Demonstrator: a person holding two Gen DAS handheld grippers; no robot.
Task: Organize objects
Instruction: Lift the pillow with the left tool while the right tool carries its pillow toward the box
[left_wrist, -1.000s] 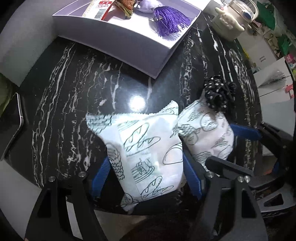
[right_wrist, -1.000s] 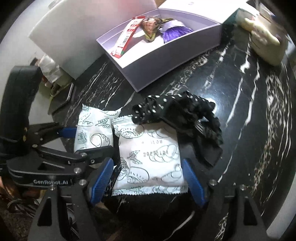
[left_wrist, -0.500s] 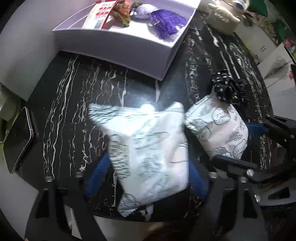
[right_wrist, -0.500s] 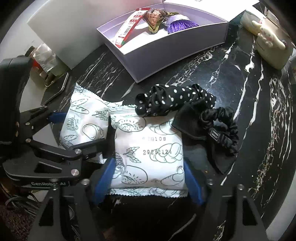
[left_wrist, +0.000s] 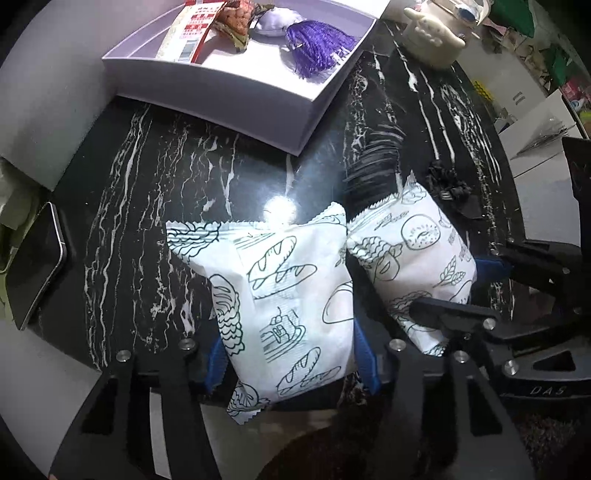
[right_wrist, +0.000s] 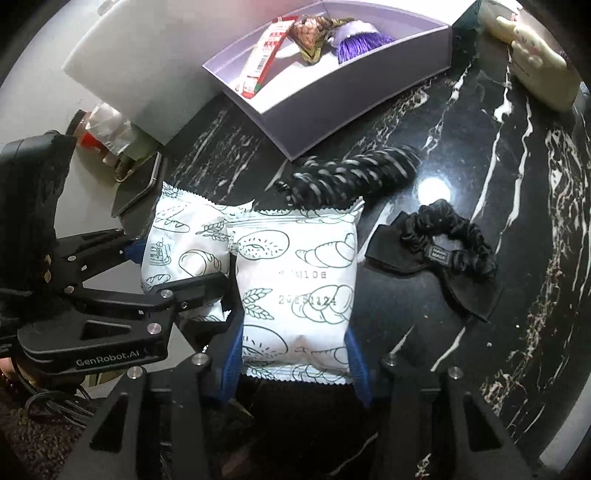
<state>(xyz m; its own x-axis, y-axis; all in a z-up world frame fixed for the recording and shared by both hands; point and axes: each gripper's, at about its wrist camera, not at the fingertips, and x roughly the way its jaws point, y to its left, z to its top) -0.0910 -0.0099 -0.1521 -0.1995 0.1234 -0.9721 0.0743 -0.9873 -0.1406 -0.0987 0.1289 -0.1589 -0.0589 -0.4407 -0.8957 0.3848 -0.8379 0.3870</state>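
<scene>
The shallow lavender box (right_wrist: 354, 110) sits open at the far side of the black marble tabletop (left_wrist: 147, 206). In it we see a red-and-white sachet (right_wrist: 266, 55), a brown snack wrapper (right_wrist: 308, 35), and a purple tassel (right_wrist: 360, 42) attached to a pale pouch (left_wrist: 275, 22).

The left gripper (left_wrist: 290, 358) is clenched on a white bread-print packet (left_wrist: 284, 295), blue pads pressing its two sides. The packet's long axis runs along the fingers, its serrated far edge toward the box. The right gripper (right_wrist: 293, 358) grasps a second bread-print packet (right_wrist: 295, 291) the same way, printed date facing up. The two packets lie side by side, near corners touching or nearly so.

A polka-dot fabric piece (right_wrist: 354, 177), motion-blurred so we cannot tell its exact form, lies just beyond the right packet. A black scrunchie (right_wrist: 454, 240) on a black cloth (right_wrist: 469, 291) rests to the right. Bare marble separates the packets from the box's near wall. A phone (left_wrist: 33, 269) lies at the left table edge, and a cream figurine (left_wrist: 432, 37) stands beside the box.
</scene>
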